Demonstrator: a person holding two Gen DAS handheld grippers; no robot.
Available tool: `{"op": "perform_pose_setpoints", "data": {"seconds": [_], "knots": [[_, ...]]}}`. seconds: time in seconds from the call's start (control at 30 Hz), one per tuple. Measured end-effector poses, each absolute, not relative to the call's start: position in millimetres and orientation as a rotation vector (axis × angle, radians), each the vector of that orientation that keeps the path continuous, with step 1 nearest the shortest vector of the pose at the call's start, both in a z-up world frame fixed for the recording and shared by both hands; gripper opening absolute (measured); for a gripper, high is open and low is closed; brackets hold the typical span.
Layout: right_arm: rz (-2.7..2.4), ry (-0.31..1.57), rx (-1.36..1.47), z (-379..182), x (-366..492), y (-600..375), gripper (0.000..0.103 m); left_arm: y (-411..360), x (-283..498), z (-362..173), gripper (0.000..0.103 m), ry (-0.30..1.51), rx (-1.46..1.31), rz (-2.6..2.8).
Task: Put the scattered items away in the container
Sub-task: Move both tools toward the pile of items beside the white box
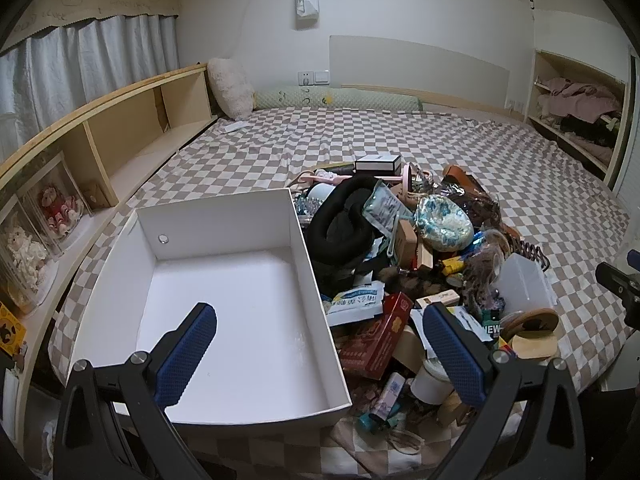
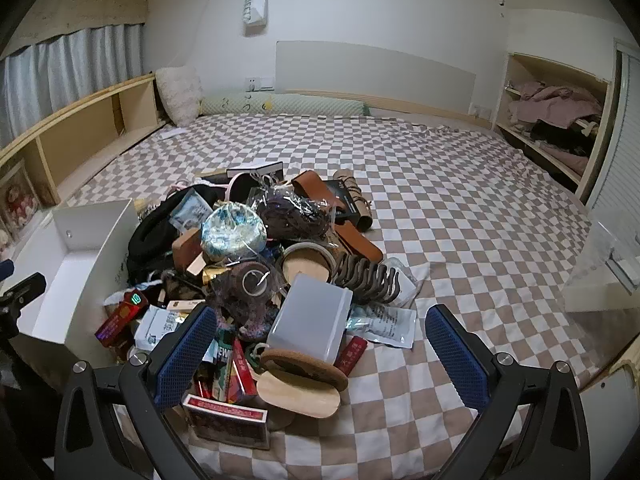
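Left wrist view: box (image 1: 224, 280) near wall hidden behind left gripper (image 1: 320, 350) arms, lower frame. Pile (image 1: 420, 248) at centre right: lower layers buried under black hose (image 1: 340, 224) and packets; labels too small to read. Right gripper (image 1: 618, 284) cut off at right edge.

Right wrist view: box (image 2: 80, 248) cut by left gripper (image 2: 16, 292) at left edge. Shelf clothes (image 2: 556, 108), upper right, blurred.

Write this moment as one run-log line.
left hand-held gripper: open, empty | right hand-held gripper: open, empty | white box: empty | pile: untouched
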State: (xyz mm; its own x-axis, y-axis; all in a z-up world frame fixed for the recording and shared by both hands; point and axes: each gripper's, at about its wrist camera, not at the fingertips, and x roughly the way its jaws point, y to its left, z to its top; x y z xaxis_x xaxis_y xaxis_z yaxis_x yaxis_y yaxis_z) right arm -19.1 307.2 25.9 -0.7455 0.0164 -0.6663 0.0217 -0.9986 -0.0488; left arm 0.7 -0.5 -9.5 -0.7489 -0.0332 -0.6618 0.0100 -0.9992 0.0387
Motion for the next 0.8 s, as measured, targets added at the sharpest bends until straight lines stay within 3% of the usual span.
{"op": "perform_pose_setpoints", "data": {"seconds": [0.4,0.8], "knots": [[-2.87,0.054,1.127,17.0,-15.9,306.6,0.103,2.1,0.3,-18.9,0.103,-0.058,1.165,-2.923],[-2.731,0.003,1.357,-8.7,-21.7,308.2,0.103,22.6,4.5,-40.8,0.103,0.007,1.401,-2.999]]}}
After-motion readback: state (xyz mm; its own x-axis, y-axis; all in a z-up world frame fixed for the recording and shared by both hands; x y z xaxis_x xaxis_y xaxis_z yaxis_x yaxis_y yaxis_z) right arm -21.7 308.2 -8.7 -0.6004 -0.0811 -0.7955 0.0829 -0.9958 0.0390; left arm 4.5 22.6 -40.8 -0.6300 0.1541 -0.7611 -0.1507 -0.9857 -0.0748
